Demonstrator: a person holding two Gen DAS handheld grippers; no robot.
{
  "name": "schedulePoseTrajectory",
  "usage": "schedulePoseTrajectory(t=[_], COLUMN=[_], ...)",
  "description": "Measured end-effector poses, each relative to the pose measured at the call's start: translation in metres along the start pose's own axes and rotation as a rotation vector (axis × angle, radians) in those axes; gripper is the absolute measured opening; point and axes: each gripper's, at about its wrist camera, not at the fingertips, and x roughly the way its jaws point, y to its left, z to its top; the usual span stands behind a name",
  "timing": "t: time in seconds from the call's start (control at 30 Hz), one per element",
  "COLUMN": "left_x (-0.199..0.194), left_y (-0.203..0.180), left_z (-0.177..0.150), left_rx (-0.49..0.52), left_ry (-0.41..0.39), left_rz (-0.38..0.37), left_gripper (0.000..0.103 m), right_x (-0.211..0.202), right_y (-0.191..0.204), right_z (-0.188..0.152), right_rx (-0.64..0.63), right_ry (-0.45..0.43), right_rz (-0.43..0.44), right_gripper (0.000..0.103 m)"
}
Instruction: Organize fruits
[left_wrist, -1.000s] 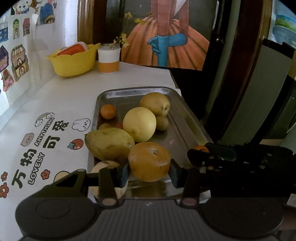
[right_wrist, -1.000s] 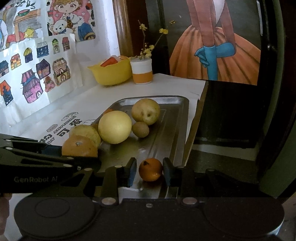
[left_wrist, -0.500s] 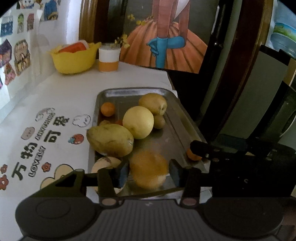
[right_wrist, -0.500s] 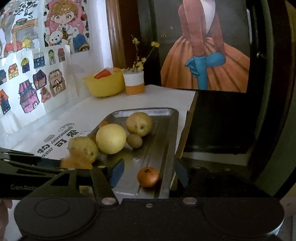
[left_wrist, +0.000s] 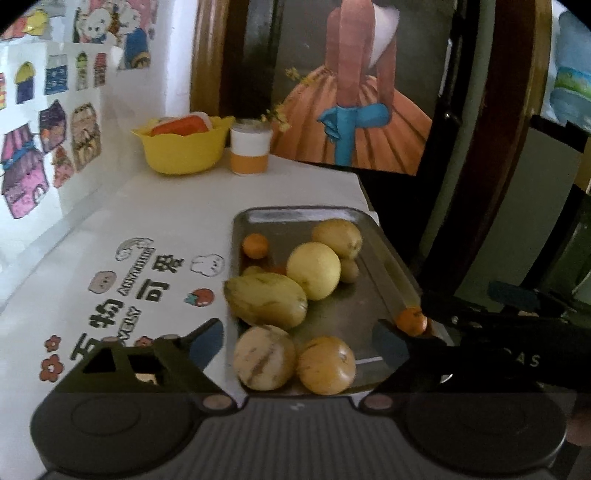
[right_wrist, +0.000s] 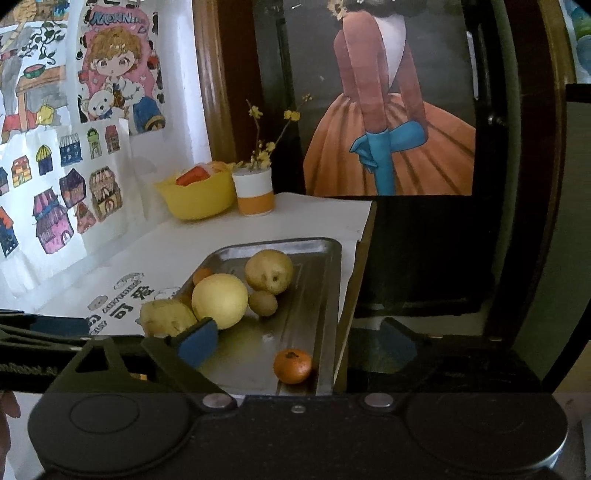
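Fruits lie in the tray (left_wrist: 295, 216) at the table's right edge; my left tongs (left_wrist: 295, 354) and right tongs (right_wrist: 295, 347) are both spread wide, empty.

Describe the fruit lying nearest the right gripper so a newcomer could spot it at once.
Start at the metal tray on the white table. Near its right wall lies a small orange tangerine, alone. It is vivid orange with a dark stem spot, unlike the larger yellow fruit farther left.

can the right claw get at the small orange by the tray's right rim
Probably yes. The right claw is open, and the small orange sits alone between its fingers against the tray rim; the rim may crowd one finger.
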Motion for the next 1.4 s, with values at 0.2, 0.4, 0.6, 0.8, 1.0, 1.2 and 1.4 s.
schedulePoseTrajectory(t=[0.2, 0.4, 0.6, 0.8, 1.0, 1.2, 1.4], left_x=[-0.018, -0.041, -0.066, -0.089, -0.108, -0.12, -0.126], left_y=[0.014, 0.039, 0.071, 0.1, 0.13, 0.152, 0.167], left_z=[0.0, -0.007, -0.022, -0.039, -0.06, -0.082, -0.102], left_rx=[-0.016, -0.032, -0.063, -0.095, -0.126, -0.109, -0.098], left_ry=[-0.061, -0.111, -0.133, -0.149, -0.161, -0.171, -0.169], left_rz=[0.057, 0.103, 0.126, 0.146, 0.155, 0.169, 0.177], left_gripper=[0.102, 0.103, 0.103, 0.103, 0.103, 0.103, 0.103], right_x=[-0.015, -0.037, -0.065, -0.09, -0.109, -0.12, -0.123], right_y=[0.01, 0.023, 0.047, 0.074, 0.105, 0.14, 0.166], right_z=[0.001, 0.0, -0.004, -0.014, -0.031, -0.055, -0.079], right_rx=[-0.006, 0.016, 0.002, -0.013, -0.014, -0.035, -0.046], right_ry=[-0.031, -0.064, -0.112, -0.131, -0.126, -0.131, -0.14], right_rz=[-0.015, -0.023, -0.046, -0.058, -0.067, -0.071, -0.077], right_gripper=[0.102, 0.102, 0.102, 0.102, 0.102, 0.102, 0.102])
